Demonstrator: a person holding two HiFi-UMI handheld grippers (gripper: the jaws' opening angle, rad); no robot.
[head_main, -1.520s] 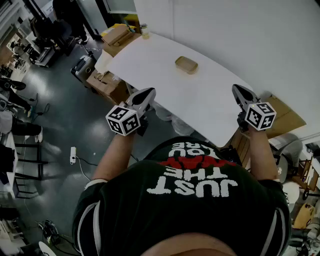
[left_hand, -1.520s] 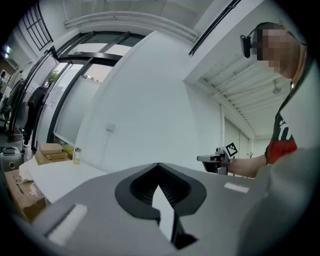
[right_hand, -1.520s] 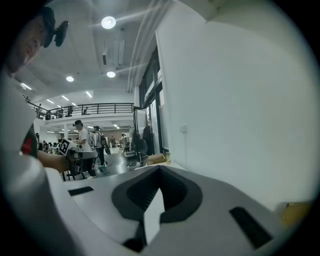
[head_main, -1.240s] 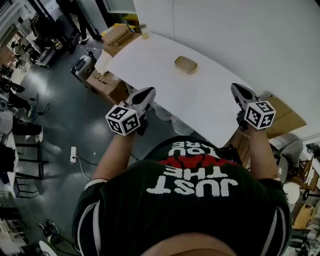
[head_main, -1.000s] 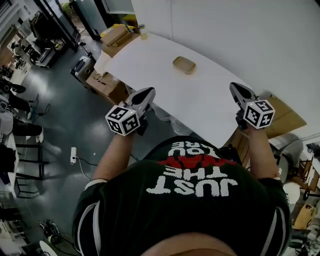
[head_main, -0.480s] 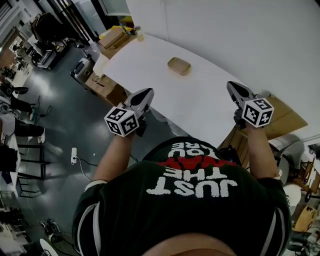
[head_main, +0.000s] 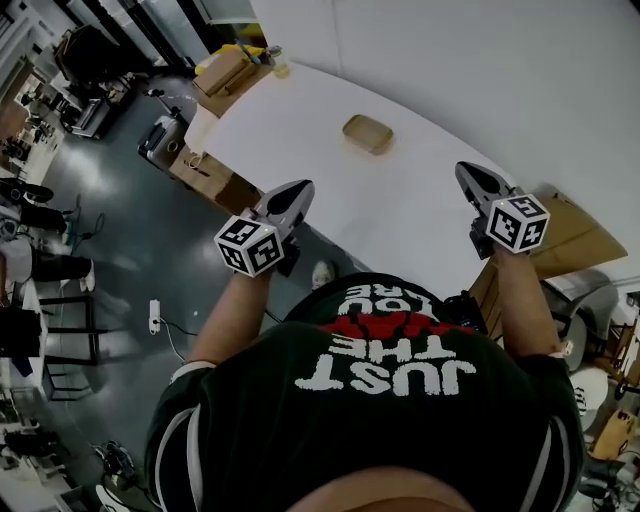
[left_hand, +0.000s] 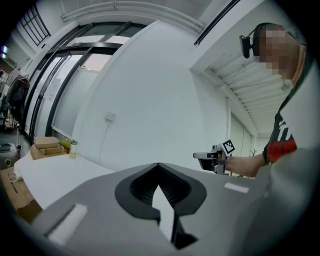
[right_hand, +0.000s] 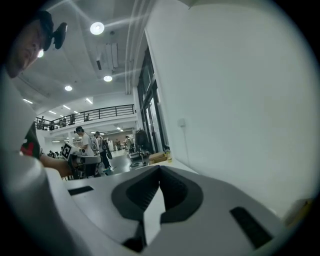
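Left gripper was held at the near edge of the table. Its jaws were pressed together with nothing between them. Right gripper hung over the table's right end, jaws likewise closed and empty. Both pointed toward the wall. I saw the tan box lying flat mid-table, ahead of and between the two grippers, well apart from each. Cardboard boxes and a small bottle sat at the table's far left end. Cartons stood on the floor below that end.
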